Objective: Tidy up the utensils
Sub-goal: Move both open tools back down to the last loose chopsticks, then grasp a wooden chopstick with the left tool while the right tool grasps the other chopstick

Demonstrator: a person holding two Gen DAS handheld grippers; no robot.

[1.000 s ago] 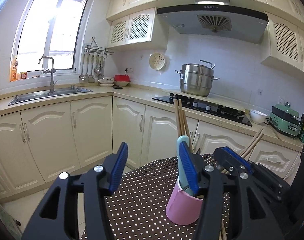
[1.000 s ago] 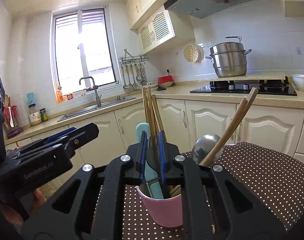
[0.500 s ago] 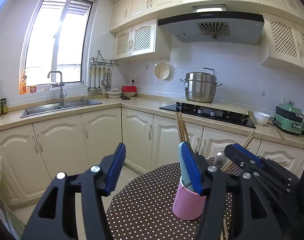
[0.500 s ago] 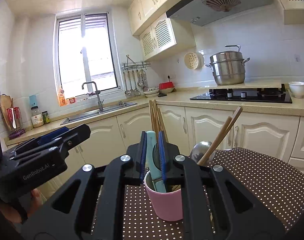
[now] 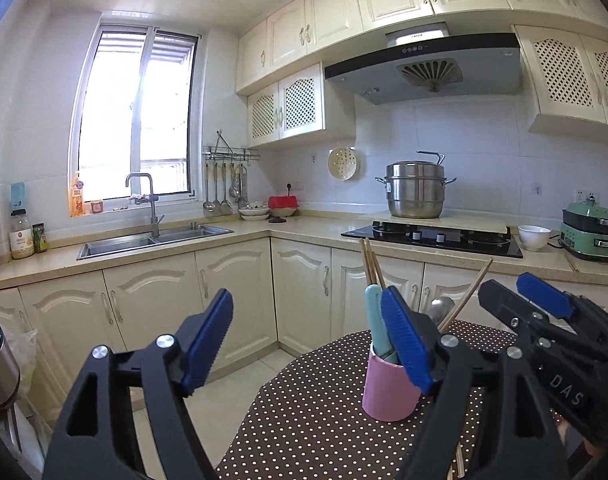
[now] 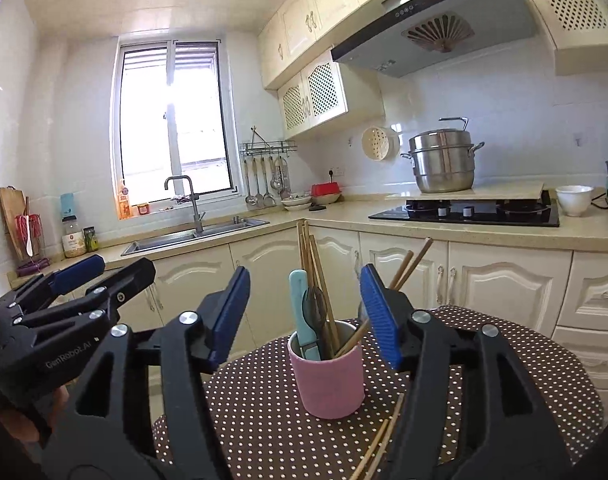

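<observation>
Grippers level toward pink cup (image 6: 327, 380); left gripper (image 5: 308, 344) and right gripper (image 6: 304, 316) opening, both empty.

matt pink cup (image 6: 326, 380), wooden chopsticks (image 6: 318, 280) — glossy steel pot (image 6: 444, 162)

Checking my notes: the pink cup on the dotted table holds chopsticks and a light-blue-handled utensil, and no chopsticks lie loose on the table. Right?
Not quite. The pink cup holds both, but loose chopsticks lie on the dotted table in front of it, per the right wrist view.
</observation>
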